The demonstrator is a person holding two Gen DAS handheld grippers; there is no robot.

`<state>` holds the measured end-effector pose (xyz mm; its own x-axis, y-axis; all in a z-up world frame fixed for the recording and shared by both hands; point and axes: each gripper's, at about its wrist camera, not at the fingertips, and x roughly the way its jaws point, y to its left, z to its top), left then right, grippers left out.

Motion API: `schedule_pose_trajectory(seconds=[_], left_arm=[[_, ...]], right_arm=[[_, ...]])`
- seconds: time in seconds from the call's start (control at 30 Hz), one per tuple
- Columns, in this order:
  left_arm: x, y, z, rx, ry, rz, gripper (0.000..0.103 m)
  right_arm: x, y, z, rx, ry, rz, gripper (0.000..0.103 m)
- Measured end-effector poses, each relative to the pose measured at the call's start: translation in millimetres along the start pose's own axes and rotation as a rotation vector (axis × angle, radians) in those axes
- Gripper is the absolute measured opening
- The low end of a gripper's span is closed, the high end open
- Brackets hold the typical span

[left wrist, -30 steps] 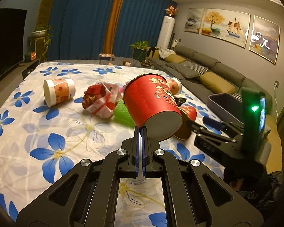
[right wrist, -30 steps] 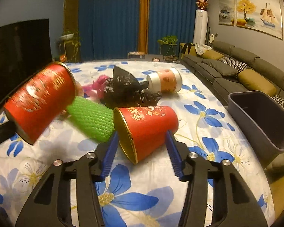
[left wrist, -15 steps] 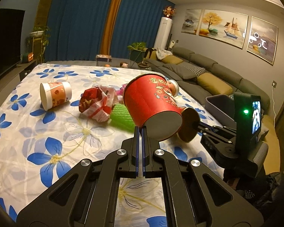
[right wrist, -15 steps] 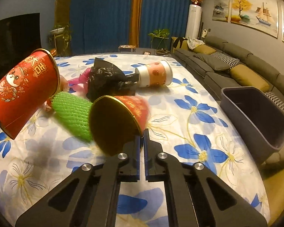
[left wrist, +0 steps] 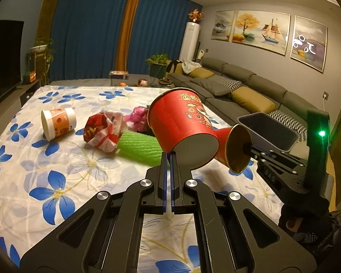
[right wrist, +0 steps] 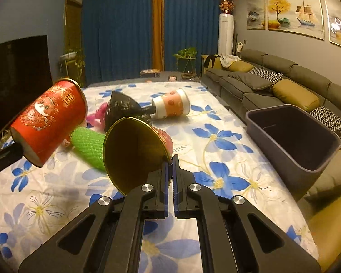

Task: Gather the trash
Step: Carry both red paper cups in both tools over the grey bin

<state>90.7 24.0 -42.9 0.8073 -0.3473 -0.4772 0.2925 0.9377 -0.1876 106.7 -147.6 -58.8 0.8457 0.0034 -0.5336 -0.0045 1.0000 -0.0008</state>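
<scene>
My left gripper [left wrist: 168,157] is shut on the rim of a large red paper cup [left wrist: 181,125] and holds it above the flowered tablecloth [left wrist: 56,182]; the cup also shows in the right wrist view [right wrist: 47,122]. My right gripper [right wrist: 170,159] is shut on the rim of a second red cup with a gold inside [right wrist: 134,150], lifted off the cloth; it also shows in the left wrist view [left wrist: 236,150]. A grey bin [right wrist: 293,136] stands at the table's right edge.
On the cloth lie a green foam net [left wrist: 141,146], a crumpled red-and-white wrapper [left wrist: 104,129], a pink wrapper [left wrist: 138,116], a black bag [right wrist: 122,107] and a white-and-orange cup on its side [right wrist: 170,107]. A grey sofa [right wrist: 284,86] runs along the right.
My right gripper shut on the gold-lined red cup's rim and lifted it off the cloth. My left gripper kept hold of its red cup and drew back a little.
</scene>
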Motion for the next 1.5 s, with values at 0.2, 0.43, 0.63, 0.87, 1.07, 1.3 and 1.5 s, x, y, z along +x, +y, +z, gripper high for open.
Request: schedule_pose_trajectory(seconds=[0.2, 0.43, 0.63, 0.87, 1.07, 1.3, 1.5], left_arm=[[-3, -16, 2, 0.02, -0.008, -0.006, 0.001], [-1, -35, 8, 0.052, -0.017, -0.014, 0.001], [4, -53, 16, 0.076, -0.031, -0.029, 0.001], [15, -77, 28, 0.104, -0.042, -0.061, 0.001], [29, -107, 44, 0.134, -0.06, -0.106, 0.001], [46, -147, 64, 0.174, -0.081, -0.164, 0.001], [68, -184, 78, 0.203, -0.089, -0.213, 0.001]], right_arm=[[-25, -14, 1, 0.027, -0.041, 0.013, 0.004], [-46, -34, 2, 0.064, -0.083, 0.018, 0.004], [-59, -52, 5, 0.092, -0.112, 0.014, 0.004], [-65, -71, 13, 0.112, -0.146, -0.011, 0.004], [-74, -97, 22, 0.133, -0.182, -0.052, 0.004], [-78, -136, 37, 0.171, -0.224, -0.119, 0.004], [-82, -174, 50, 0.21, -0.263, -0.186, 0.004]])
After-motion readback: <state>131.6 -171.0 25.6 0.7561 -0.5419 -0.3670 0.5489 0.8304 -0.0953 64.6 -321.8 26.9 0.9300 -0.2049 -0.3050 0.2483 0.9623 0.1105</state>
